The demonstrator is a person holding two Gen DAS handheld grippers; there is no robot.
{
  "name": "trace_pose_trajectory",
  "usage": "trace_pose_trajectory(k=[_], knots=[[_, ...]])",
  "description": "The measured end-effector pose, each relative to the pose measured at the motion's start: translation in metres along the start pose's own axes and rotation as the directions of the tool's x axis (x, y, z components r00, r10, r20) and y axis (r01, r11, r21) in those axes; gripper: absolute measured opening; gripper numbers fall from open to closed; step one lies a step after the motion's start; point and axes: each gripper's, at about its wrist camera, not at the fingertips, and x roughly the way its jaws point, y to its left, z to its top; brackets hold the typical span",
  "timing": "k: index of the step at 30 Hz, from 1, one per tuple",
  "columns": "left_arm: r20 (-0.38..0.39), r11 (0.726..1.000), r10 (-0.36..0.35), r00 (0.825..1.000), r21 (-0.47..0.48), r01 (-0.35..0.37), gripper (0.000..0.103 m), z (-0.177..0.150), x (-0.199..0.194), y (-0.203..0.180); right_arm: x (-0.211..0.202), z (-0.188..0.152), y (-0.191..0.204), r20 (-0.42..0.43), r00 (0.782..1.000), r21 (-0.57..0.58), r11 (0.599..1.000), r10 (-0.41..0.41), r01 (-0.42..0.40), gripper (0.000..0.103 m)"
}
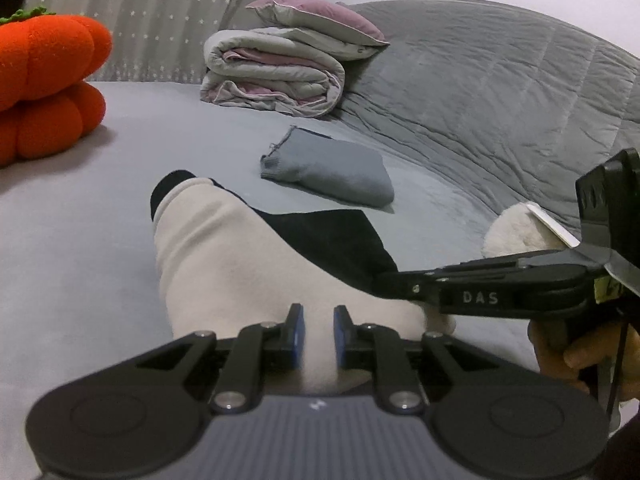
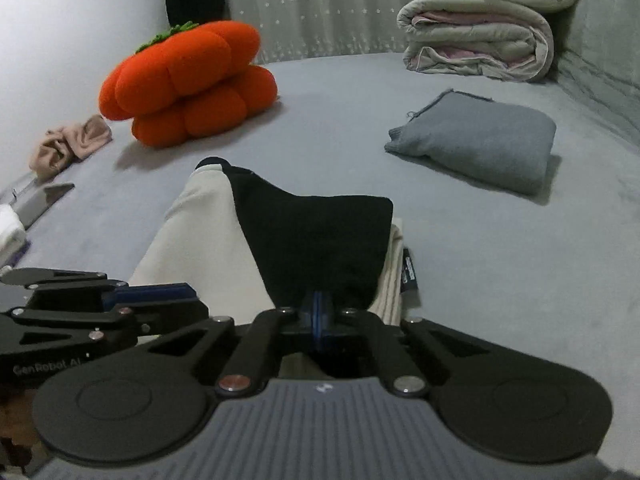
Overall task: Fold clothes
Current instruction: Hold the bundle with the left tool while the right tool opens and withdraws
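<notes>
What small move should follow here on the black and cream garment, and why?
Probably lift both near edges and carry them toward the far end. The right gripper is shut on the black and cream garment; the left gripper pinches its cream part, and the garment lies long on the bed, unlike the folded grey sweater.

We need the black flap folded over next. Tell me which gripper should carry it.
Right. The right gripper is shut on the near edge of the black part of the cream-and-black garment, so it can probably carry it over. The left gripper pinches the cream cloth and looks better placed to anchor.
</notes>
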Motion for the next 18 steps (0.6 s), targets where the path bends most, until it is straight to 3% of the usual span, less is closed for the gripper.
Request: trace_pose_trajectory(k=[5,8,10,11,14,18], knots=[[0.022,0.999,0.011,1.000,-0.037,-0.010,0.016,0.009,-0.013,0.011,-0.014,-0.002,-0.002,0.040,0.999,0.003,1.000,0.023,-0.023,0.000],[0.040,0.998,0.015,0.999,-0.058,-0.013,0.016,0.013,-0.020,0.017,-0.026,0.001,0.004,0.070,0.997,-0.003,0.999,0.043,-0.043,0.015],[0.047,0.998,0.007,0.999,-0.063,-0.004,0.016,0.014,-0.023,0.019,-0.033,0.003,0.010,0.080,0.996,-0.021,0.999,0.035,-0.033,0.016],[0.044,0.998,0.004,0.999,-0.058,-0.002,0.016,0.013,-0.022,0.018,-0.036,0.003,0.010,0.081,0.996,-0.014,1.000,0.028,-0.027,0.020],[0.024,0.999,-0.005,1.000,-0.043,0.006,0.016,0.011,-0.015,0.014,-0.040,0.001,0.003,0.071,0.997,0.047,0.999,0.005,-0.008,0.057],[-0.006,0.999,-0.024,1.000,-0.044,0.023,0.016,0.004,0.002,0.007,-0.040,-0.003,-0.014,0.036,0.999,0.191,0.980,0.040,-0.046,0.065]])
